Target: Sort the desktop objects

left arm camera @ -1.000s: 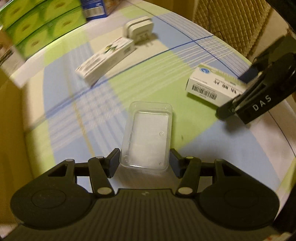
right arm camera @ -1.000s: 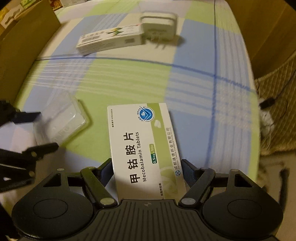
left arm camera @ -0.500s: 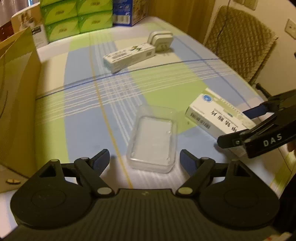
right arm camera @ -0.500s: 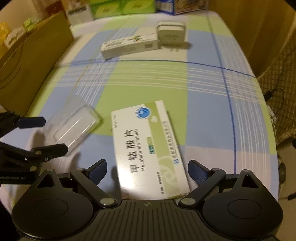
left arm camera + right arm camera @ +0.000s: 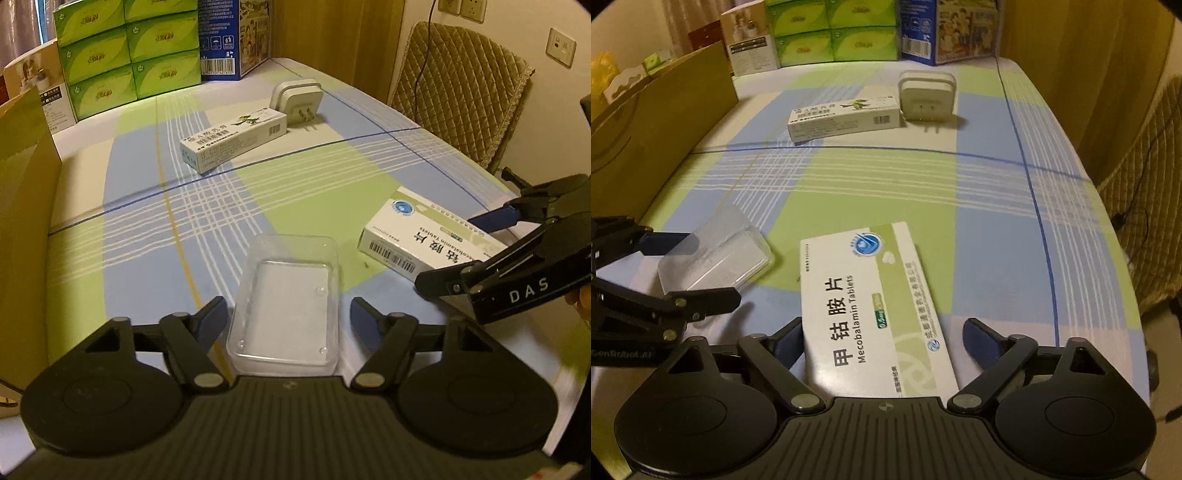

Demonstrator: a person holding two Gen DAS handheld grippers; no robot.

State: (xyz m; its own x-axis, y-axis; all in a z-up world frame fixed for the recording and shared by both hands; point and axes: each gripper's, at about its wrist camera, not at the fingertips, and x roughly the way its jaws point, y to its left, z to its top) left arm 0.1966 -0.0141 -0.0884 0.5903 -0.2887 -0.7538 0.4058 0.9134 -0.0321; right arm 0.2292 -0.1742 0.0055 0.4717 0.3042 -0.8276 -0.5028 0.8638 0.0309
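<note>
A clear plastic case (image 5: 286,306) lies on the checked tablecloth between the fingers of my open left gripper (image 5: 288,317); it also shows in the right wrist view (image 5: 716,254). A white and green Mecobalamin tablet box (image 5: 871,310) lies flat between the fingers of my open right gripper (image 5: 882,339), its left finger close to the box edge. The box also shows in the left wrist view (image 5: 424,236). A long white ointment box (image 5: 232,142) and a white plug adapter (image 5: 297,101) lie farther back.
A brown cardboard box wall (image 5: 22,221) stands along the left. Green tissue boxes (image 5: 125,48) and a blue carton (image 5: 231,37) are stacked at the back. A quilted chair (image 5: 461,88) stands off the table's right edge.
Both grippers have opened wider and drawn back and up from the clear case and the tablet box, which now lie free on the cloth.
</note>
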